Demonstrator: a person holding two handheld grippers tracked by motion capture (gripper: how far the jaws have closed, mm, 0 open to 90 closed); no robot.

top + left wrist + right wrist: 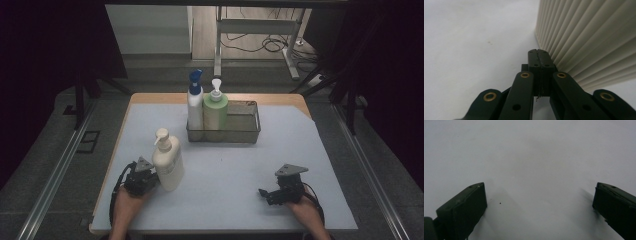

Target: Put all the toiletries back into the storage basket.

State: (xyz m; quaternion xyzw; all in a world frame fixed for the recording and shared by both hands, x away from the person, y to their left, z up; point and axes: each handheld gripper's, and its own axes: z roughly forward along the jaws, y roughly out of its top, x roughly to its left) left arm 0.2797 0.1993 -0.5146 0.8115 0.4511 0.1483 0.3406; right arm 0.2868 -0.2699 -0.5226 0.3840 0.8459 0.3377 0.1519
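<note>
A cream pump bottle [167, 162] stands upright on the pale mat at the front left. My left gripper [152, 181] lies low on the mat right beside the bottle's base, on its left. In the left gripper view its jaws are pressed together with nothing between them [539, 53], and the bottle's ribbed cream wall [586, 37] rises just to their right. My right gripper [262, 192] rests at the front right, pointing left. Its jaws stand wide apart [539, 200] over bare mat.
A wire basket [250, 135] sits at the back middle of the table. In its left half stand a white bottle with a blue cap [195, 102] and a green pump bottle [215, 110]. The pale mat [225, 170] covers most of the tabletop.
</note>
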